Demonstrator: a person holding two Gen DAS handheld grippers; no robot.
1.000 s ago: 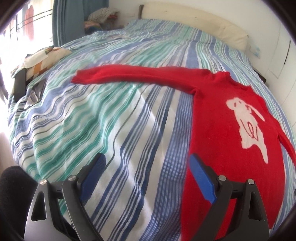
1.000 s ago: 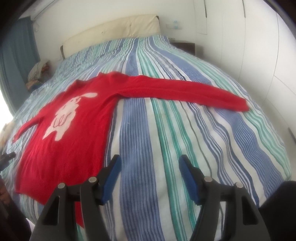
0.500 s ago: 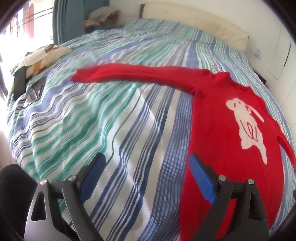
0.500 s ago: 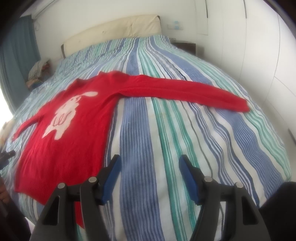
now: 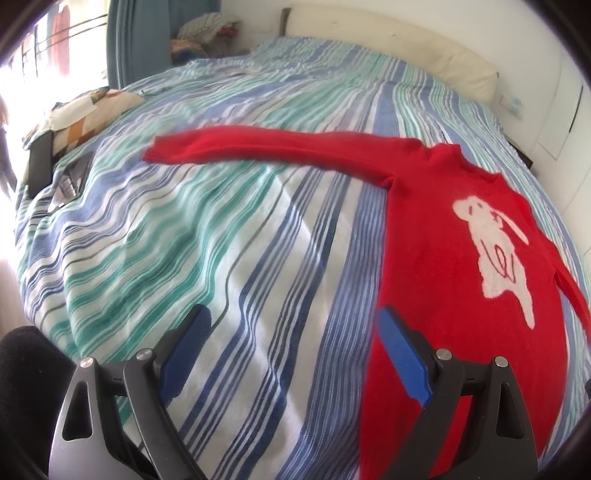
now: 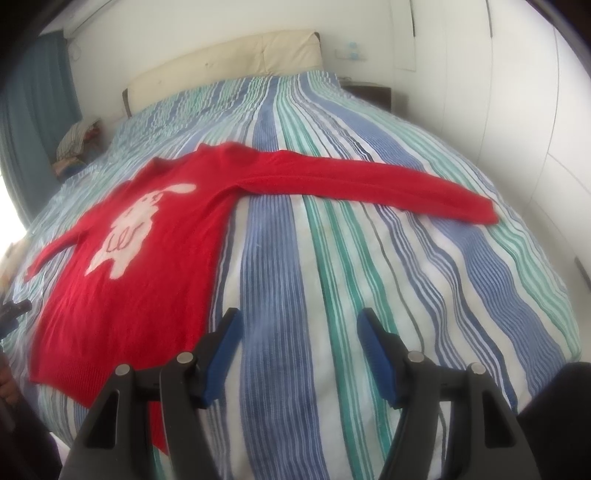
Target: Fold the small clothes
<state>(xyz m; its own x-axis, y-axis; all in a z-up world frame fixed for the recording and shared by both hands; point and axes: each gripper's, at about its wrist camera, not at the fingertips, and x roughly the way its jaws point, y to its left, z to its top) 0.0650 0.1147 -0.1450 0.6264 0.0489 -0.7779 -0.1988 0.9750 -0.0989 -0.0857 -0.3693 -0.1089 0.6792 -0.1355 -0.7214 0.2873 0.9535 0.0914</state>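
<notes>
A small red sweater (image 5: 436,236) with a white rabbit on its front lies flat on the striped bed, both sleeves spread out sideways. In the left wrist view its left sleeve (image 5: 266,147) reaches far left. In the right wrist view the sweater (image 6: 147,251) lies left and its other sleeve (image 6: 388,184) reaches right. My left gripper (image 5: 291,325) is open and empty, above the bedspread beside the sweater's lower left edge. My right gripper (image 6: 297,325) is open and empty, above the bedspread just right of the sweater's hem.
The bed (image 5: 184,240) has a blue, green and white striped cover and a cream headboard (image 6: 221,70). A patterned pillow (image 5: 85,114) and dark flat items (image 5: 70,181) lie at its left edge. Folded clothes (image 5: 207,33) sit by the curtain. A nightstand (image 6: 369,92) stands by the white wall.
Both grippers stay open and drift slightly forward; the view shifts a little. The sweater has not moved.
</notes>
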